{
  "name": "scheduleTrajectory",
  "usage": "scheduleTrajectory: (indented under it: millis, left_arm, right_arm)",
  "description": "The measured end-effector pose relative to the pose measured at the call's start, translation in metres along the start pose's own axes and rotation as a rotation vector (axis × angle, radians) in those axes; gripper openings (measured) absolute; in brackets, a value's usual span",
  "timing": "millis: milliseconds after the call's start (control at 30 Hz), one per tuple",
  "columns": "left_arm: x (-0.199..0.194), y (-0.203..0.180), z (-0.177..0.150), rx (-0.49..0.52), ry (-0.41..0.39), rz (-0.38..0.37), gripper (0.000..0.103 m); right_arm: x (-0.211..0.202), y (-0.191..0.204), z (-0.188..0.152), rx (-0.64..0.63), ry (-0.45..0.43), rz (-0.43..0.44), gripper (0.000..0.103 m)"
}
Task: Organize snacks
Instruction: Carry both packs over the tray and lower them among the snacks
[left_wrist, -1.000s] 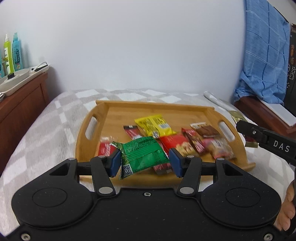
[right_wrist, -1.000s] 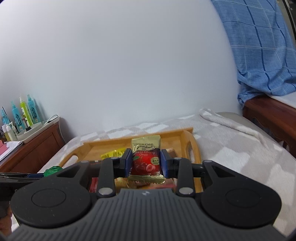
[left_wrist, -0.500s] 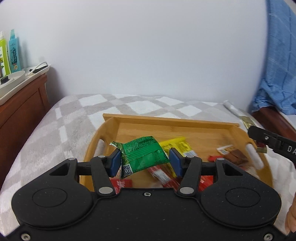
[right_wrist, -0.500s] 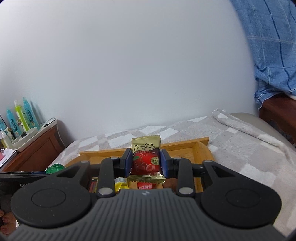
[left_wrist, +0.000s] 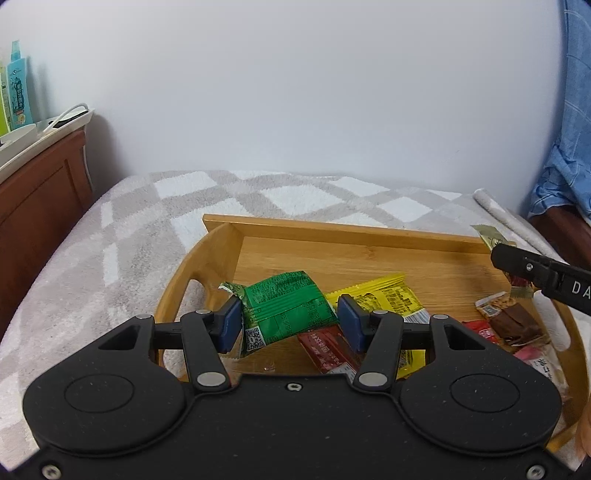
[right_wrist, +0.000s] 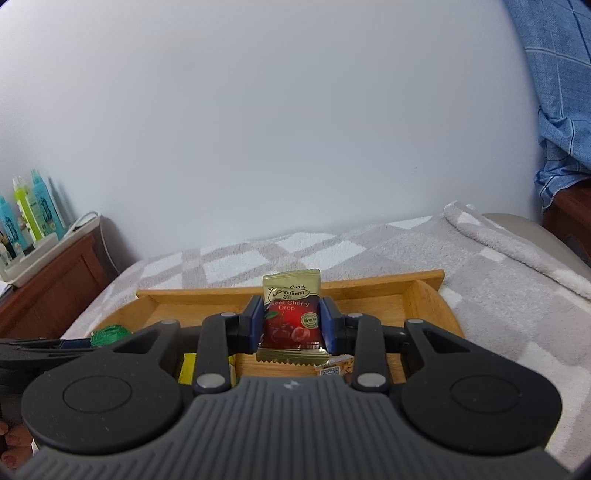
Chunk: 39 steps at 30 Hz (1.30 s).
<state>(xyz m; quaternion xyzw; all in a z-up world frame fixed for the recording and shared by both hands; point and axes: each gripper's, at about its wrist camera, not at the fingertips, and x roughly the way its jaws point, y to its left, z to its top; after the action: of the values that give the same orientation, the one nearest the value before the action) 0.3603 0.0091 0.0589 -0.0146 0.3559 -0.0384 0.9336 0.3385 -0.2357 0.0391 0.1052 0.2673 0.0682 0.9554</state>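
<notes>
both views are sitting lower and nearer the wooden tray (left_wrist: 369, 236) than 1 second ago, so its back wall is looming larger and fewer loose snacks are showing. the left gripper (left_wrist: 288, 325) is clamping the green packet (left_wrist: 284, 308) by its 2 side edges, holding it tilted above the tray's left part. beneath it the yellow packet (left_wrist: 391, 299) and a red bar (left_wrist: 325, 349) are lying on the tray floor, with a brown bar (left_wrist: 511, 325) resting further right. the right gripper (right_wrist: 291, 323) is pinching the cherry candy packet (right_wrist: 291, 317) upright between its blue pads (right_wrist: 255, 325), hanging over the tray's right part. the tray is sitting on a grey checked blanket (left_wrist: 147, 221).
</notes>
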Motion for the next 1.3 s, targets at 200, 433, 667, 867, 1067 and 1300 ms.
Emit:
scheduleTrajectory:
  millis: [200,433,667,867,1067,1300]
  left_arm:
    - [0.009,-0.002,-0.003,0.004,0.013,-0.004,0.052]
    - [0.016,-0.004,-0.004,0.009,0.025,-0.003,0.052]
    - [0.02,-0.005,-0.005,0.013,0.029,0.0,0.052]
    - [0.024,-0.005,-0.006,0.02,0.035,0.003,0.053]
    - [0.024,-0.006,-0.008,0.036,0.03,0.004,0.053]
    - [0.024,-0.007,-0.008,0.043,0.028,0.007,0.054]
  right_arm:
    - [0.009,-0.002,-0.004,-0.005,0.034,-0.005,0.037]
    - [0.016,-0.007,-0.008,0.005,0.047,-0.024,0.037]
    - [0.02,-0.006,-0.009,-0.002,0.052,-0.029,0.037]
    - [0.023,-0.009,-0.01,0.012,0.068,-0.019,0.037]
    - [0.028,-0.01,-0.011,0.021,0.093,-0.019,0.037]
    - [0.03,-0.011,-0.012,0.026,0.113,-0.014,0.038]
